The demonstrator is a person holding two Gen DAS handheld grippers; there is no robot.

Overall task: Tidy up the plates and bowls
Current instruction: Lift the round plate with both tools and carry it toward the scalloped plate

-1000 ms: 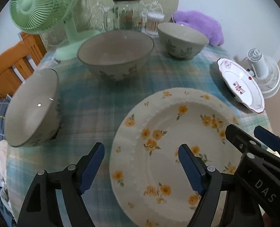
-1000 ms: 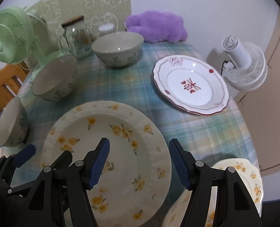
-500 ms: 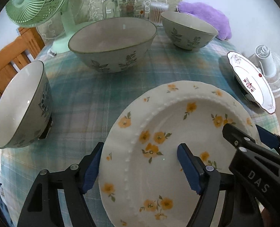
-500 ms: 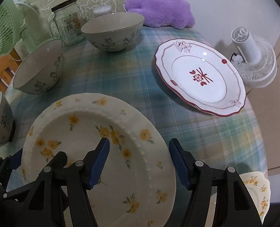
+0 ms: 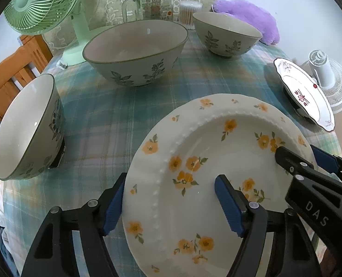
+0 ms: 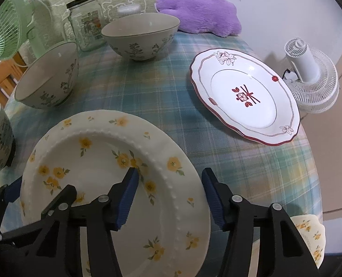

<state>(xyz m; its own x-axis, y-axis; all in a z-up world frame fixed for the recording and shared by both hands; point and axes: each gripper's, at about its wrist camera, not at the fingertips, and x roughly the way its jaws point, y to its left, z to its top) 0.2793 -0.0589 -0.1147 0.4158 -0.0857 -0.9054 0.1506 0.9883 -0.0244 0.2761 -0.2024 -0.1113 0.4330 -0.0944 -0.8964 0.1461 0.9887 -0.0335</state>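
A large cream plate with yellow flowers (image 5: 207,161) (image 6: 97,161) lies on the checked tablecloth in front of both grippers. My left gripper (image 5: 171,203) is open, one finger under the plate's left rim and one over its inside. My right gripper (image 6: 169,198) is open and straddles the plate's right rim the same way. A white plate with a red rim (image 6: 244,94) (image 5: 304,94) lies at the right. Three leaf-patterned bowls stand behind and left: a big one (image 5: 136,50) (image 6: 48,76), one at the back (image 5: 226,34) (image 6: 140,37), one at the left (image 5: 27,127).
A green fan (image 5: 46,2), a glass jar (image 5: 152,0) and a purple plush (image 6: 201,13) stand at the back. A white mini fan (image 6: 309,73) sits at the right edge. A second yellow-flowered plate (image 6: 309,235) shows at lower right. A wooden chair (image 5: 13,69) is left.
Both grippers have moved forward and lower, so their open fingers now straddle the flowered plate's left and right rims.
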